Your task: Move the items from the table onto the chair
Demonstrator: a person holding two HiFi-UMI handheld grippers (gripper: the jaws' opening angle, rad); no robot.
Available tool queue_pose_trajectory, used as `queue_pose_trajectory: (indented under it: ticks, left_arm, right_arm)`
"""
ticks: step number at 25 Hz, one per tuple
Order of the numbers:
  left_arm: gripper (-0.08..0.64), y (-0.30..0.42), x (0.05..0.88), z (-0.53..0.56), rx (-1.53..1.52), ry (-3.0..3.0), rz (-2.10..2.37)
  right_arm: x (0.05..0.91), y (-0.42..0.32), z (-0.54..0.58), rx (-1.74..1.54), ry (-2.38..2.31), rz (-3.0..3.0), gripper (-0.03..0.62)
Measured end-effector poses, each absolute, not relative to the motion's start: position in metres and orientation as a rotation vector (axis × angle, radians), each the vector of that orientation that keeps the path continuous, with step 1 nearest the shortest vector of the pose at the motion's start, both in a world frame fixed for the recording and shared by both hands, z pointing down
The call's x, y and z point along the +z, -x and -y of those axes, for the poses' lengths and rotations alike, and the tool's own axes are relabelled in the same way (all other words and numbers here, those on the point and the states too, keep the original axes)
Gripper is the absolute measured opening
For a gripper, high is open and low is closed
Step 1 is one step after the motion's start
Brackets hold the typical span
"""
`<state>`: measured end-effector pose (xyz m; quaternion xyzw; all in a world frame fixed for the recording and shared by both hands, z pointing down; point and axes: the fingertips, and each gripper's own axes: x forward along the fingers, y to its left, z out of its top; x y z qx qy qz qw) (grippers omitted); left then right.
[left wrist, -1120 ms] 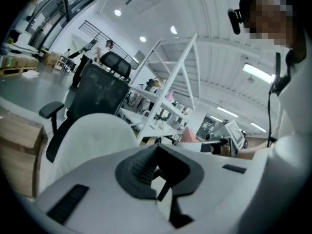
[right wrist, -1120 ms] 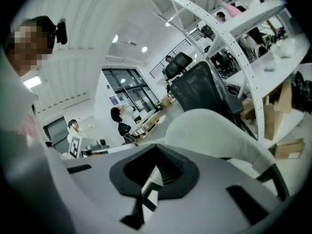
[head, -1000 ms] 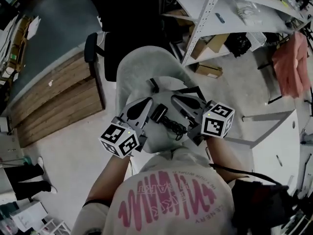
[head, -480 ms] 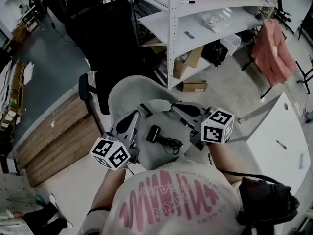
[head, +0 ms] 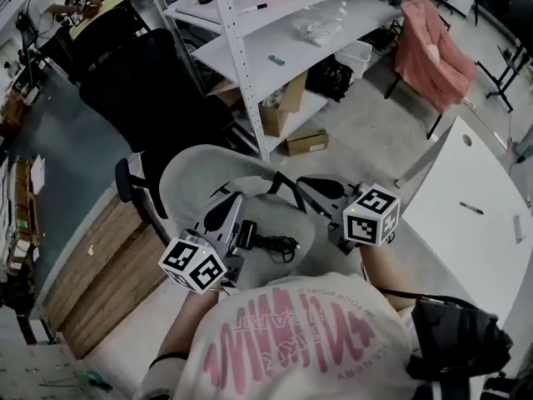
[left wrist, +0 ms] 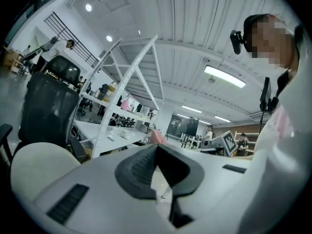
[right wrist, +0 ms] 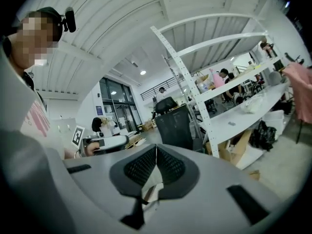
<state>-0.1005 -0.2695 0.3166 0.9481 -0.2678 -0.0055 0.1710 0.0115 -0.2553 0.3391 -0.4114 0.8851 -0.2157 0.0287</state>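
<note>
Chair [head: 185, 176] holds black adapter [head: 246, 233] w/ cable; left gripper [head: 234, 200] & right gripper [head: 302, 182] fingers pressed together, empty.

My left claw [head: 236, 202] and my right claw [head: 306, 183] are grey, with black pads [right wrist: 142, 167]. Each cube [head: 193, 263] has black and white squares. The chair [head: 196, 173] is pale grey. The charger [head: 248, 233] is black. The table [head: 466, 240] is white. My shirt [head: 291, 340] is white with pink letters. The cloth [head: 433, 48] is pink.
</note>
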Motion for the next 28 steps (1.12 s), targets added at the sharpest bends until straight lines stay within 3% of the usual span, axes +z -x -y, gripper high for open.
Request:
queue_pose_trajectory:
  ticks: [18,28]
  left_arm:
    - [0.008,-0.16,0.324,0.157,0.097,-2.784,0.207]
    - [0.008,-0.259,0.341,0.082,0.12,-2.792,0.083]
  right_arm:
    - [0.377,-0.322,0.064,-0.71,1.909,-2.078,0.014]
    - [0.419,-0.457,-0.055,-0.755,2.251,-1.927,0.014]
